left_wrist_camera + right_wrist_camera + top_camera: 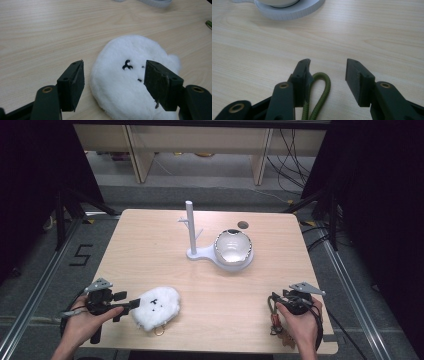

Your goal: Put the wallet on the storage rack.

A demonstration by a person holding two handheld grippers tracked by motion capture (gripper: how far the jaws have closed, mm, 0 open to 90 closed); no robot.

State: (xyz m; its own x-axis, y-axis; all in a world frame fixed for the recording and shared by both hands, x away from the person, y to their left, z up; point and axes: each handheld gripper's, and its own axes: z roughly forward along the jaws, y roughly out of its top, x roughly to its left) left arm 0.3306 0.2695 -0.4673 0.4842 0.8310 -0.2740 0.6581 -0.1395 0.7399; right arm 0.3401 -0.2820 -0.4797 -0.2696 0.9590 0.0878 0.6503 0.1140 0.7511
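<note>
Pale wood bench (150,245), square-cornered, set on a grey floor with dark curtains at both sides and shelving legs across the top of the high view. Stood near the bench's middle, slightly toward the top of the frame: a white stand (192,227) with an upright post and short pegs, its base joined to a round white dish carrying a shiny bowl (232,246). Just above the bowl, a small dark round hole (243,225) in the bench top.

Lay at lower left of the high view: a fluffy white pouch (156,307) with small black marks on its top face and a metal ring at its lower edge. Flat on the wood, well apart from the stand.

Held at lower left: the left hand-held gripper (129,307), pointing rightward at the pouch, jaws apart. Seen in the left gripper view with the two black pads (75,85) standing wide, the pouch (130,77) between and beyond them, neither pad pressing on the fur.

Held at lower right: the right hand-held gripper (274,301), jaws likewise apart, nothing clamped. Lay beneath its jaws in the right gripper view: a loop of green cord (322,87), on the wood beside one pad, not squeezed.
</note>
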